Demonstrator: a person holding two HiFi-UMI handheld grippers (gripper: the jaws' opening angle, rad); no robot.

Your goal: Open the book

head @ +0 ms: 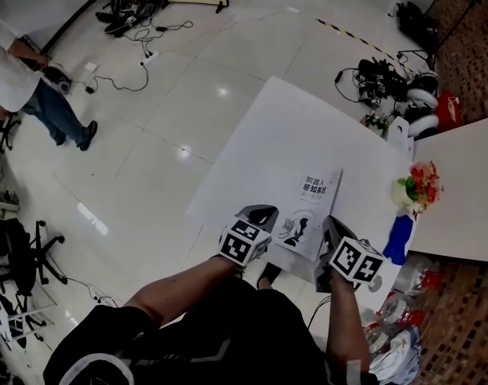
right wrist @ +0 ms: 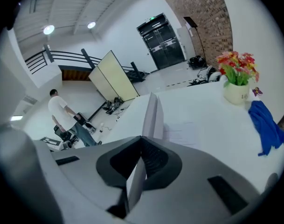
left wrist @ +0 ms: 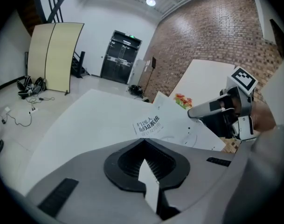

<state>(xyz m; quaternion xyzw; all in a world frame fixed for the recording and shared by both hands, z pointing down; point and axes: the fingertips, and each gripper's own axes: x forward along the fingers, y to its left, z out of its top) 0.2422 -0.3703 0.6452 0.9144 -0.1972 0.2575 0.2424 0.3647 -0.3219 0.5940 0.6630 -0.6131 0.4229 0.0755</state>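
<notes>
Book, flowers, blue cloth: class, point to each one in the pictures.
book [head: 312,205], head view, white front cover.
flowers [right wrist: 236,62], right gripper view, the blooms.
blue cloth [right wrist: 265,125], right gripper view, its middle.

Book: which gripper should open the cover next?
Right, probably: the right gripper is shut on the book's right-hand edge, likely its opening side; the left gripper pinches the left corner, better for steadying.
</notes>
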